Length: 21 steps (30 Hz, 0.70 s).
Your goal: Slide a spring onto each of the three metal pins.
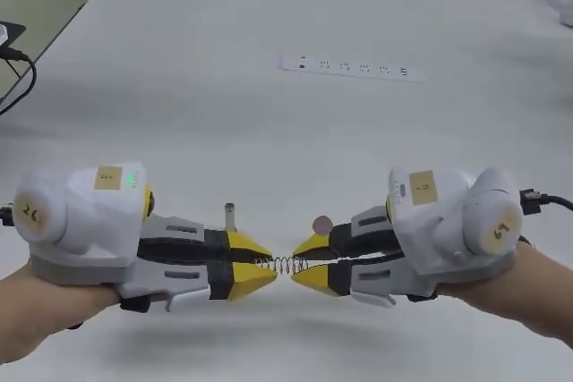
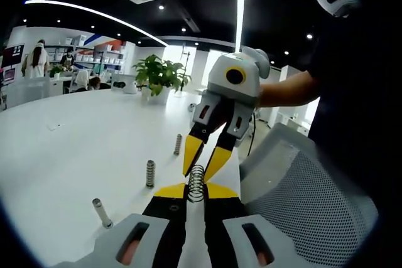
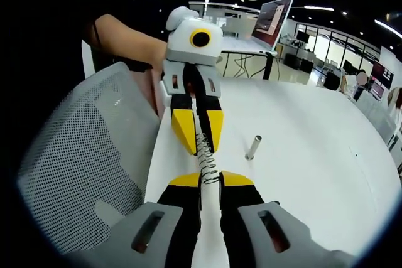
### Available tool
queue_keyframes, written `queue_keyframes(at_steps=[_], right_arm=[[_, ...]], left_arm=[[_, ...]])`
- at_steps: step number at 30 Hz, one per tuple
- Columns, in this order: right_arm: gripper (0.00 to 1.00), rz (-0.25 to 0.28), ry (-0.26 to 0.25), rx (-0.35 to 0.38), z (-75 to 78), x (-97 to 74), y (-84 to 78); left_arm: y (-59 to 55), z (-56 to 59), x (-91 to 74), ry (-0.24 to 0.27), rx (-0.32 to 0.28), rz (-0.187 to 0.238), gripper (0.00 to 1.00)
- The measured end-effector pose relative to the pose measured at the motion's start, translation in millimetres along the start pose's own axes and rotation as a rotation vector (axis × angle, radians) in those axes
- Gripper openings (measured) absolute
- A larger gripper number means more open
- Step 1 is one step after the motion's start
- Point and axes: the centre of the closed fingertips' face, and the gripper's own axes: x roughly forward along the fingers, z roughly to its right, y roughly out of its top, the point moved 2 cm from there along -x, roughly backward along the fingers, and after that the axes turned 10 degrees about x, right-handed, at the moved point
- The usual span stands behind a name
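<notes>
White table (image 1: 269, 131) is stretching wide and bare ahead of the grippers, with a power strip (image 1: 351, 67) lying well away near the far side and a dark cable (image 1: 22, 87) trailing at the left edge. In the left gripper view, a grey mesh chair (image 2: 301, 199) is standing just beside the table's near edge, and the grippers are hanging close to that edge.

The left gripper (image 1: 267, 266) and right gripper (image 1: 297, 268) are pointing tip to tip, nearly touching. Each one's yellow jaws are pressing together on one end of a spring (image 1: 285, 265), which is bridging the short gap between them above the surface.

A bare pin (image 1: 230, 216) is standing upright just behind the left gripper. Two further pins (image 2: 150, 172) (image 2: 178, 144) are already wearing springs.
</notes>
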Motion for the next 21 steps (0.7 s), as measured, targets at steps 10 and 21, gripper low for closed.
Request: queue_keyframes(at_steps=[10,21], right_arm=[[0.07,0.003,0.005,-0.052,-3.8,-9.2,12.6],[0.07,0.034,0.040,-0.086,-14.4,-6.3,33.4]], left_arm=[[-3.9,0.2,-0.9,-0.002,-0.010,0.008,0.02],[-13.3,4.1,6.6,-0.020,0.030,-0.045,0.02]])
